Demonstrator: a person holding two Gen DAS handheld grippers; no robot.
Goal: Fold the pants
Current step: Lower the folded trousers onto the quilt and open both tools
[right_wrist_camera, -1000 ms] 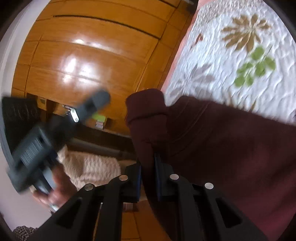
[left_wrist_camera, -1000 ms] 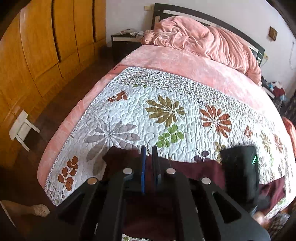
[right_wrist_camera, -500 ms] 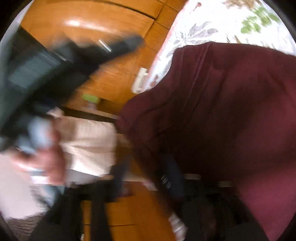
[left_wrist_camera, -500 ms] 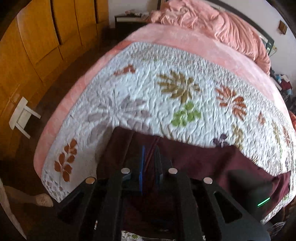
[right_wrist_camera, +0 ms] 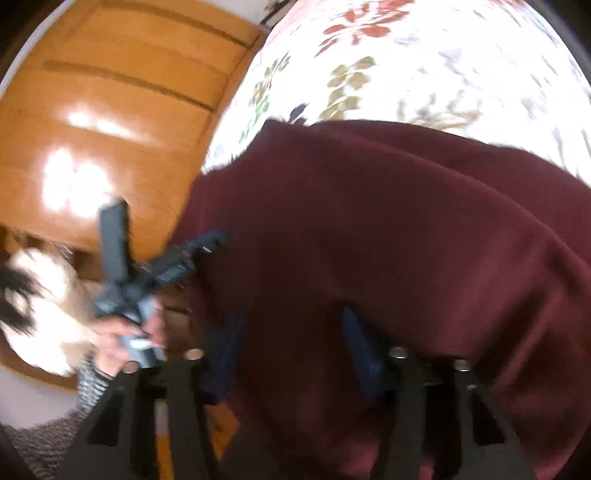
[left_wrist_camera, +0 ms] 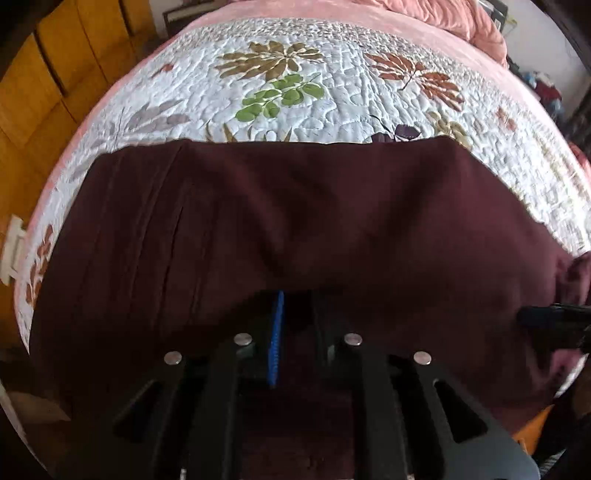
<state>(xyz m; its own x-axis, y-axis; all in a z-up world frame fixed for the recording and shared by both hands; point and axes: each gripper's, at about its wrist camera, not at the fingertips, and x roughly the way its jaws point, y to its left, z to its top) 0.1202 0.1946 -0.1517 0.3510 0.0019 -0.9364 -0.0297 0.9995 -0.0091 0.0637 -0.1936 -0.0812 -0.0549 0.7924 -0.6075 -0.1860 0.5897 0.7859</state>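
Dark maroon pants (left_wrist_camera: 295, 206) lie spread across the near edge of the bed on a white floral quilt (left_wrist_camera: 332, 92). My left gripper (left_wrist_camera: 295, 325) points steeply down at their near hem. Its jaws are opening, a narrow gap shows beside the blue pad (left_wrist_camera: 275, 332), and cloth drapes over the tips. In the blurred right wrist view, my right gripper (right_wrist_camera: 291, 350) stands wide over the pants (right_wrist_camera: 388, 229). Its jaws are closing with a hump of cloth between them, not pinched. The right gripper (left_wrist_camera: 554, 317) also shows at the pants' right end in the left wrist view.
Orange wooden wardrobe doors (left_wrist_camera: 37, 74) stand left of the bed, with a white stool (left_wrist_camera: 11, 251) on the floor. A pink blanket (left_wrist_camera: 461, 18) lies heaped at the far end. A person's hand (right_wrist_camera: 122, 332) and patterned sleeve show at the left in the right wrist view.
The left gripper sank toward the bed and the pants now lie flat on the quilt. The right gripper let go of the cloth, opened wide and swept sideways along the pants.
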